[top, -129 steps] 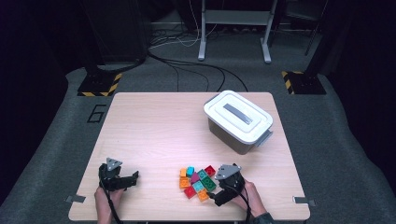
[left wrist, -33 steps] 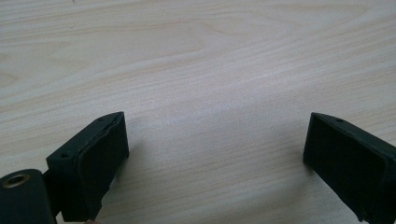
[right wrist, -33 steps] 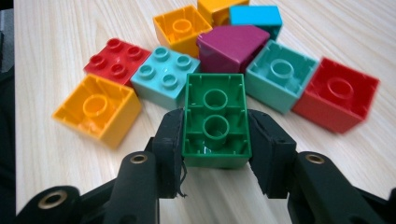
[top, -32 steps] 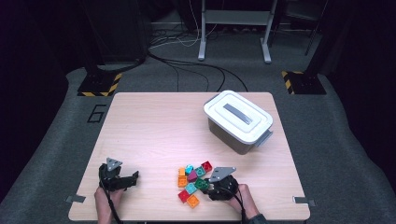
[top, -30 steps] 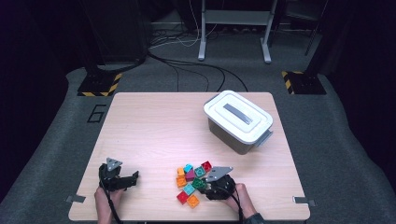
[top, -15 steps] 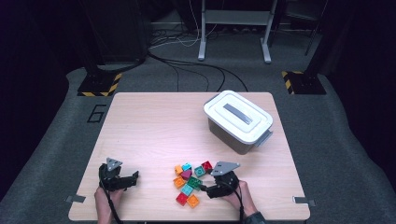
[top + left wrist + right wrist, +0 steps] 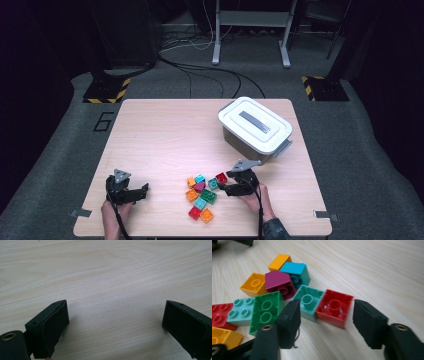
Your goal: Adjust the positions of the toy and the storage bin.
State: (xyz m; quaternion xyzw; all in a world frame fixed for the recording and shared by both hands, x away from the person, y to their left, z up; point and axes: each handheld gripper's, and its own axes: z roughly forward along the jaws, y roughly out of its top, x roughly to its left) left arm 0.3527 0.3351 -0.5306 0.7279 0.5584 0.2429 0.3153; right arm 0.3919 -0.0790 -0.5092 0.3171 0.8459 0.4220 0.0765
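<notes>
A pile of several toy bricks (image 7: 202, 192) lies near the table's front edge. My right gripper (image 7: 226, 188) sits at the pile's right side and points left at it. Its jaws have just been closing and stand partly open (image 7: 327, 304), with no pad pressing on a brick. Just ahead of the tips lie a red brick (image 7: 334, 308) and a teal brick (image 7: 308, 302). A green brick (image 7: 265, 311) lies by the left jaw. My left gripper (image 7: 142, 192) rests at the front left, wide open (image 7: 116, 306) over bare wood.
A grey box with a shut white lid (image 7: 255, 125) stands at the back right, close behind the right hand. The table's front edge (image 7: 200, 235) runs just below both hands. Bare wood (image 7: 160, 135) spreads across the left and middle.
My right gripper has drawn back to the right and slightly farther up the table, off the brick pile. The left gripper has not moved.
</notes>
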